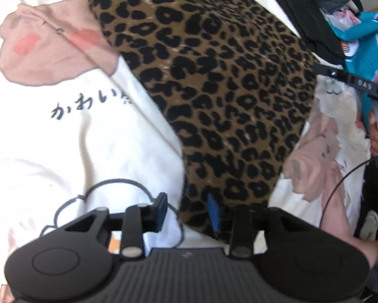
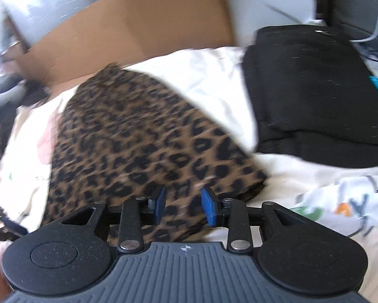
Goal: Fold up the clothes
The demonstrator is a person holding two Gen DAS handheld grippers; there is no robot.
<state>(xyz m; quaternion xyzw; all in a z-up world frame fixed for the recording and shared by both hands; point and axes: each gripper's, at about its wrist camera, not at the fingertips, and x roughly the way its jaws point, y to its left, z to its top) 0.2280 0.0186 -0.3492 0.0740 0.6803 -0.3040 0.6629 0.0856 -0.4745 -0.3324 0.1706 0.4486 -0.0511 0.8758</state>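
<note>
A leopard-print garment point(image 1: 224, 83) lies folded flat on a white printed sheet point(image 1: 62, 131). My left gripper point(image 1: 187, 213) is open over the garment's near left edge, with its right blue pad point(image 1: 212, 208) against the fabric. In the right wrist view the same garment point(image 2: 128, 141) lies in the middle. My right gripper point(image 2: 182, 207) is open just above its near edge and holds nothing. The right gripper also shows at the right edge of the left wrist view point(image 1: 360, 83), held in a hand.
A folded black garment point(image 2: 315, 93) lies at the back right. A cardboard box point(image 2: 128, 30) stands behind the bed. A teal jersey point(image 1: 365, 40) and other loose clothes lie at the right. A white printed garment point(image 2: 340, 204) lies crumpled near right.
</note>
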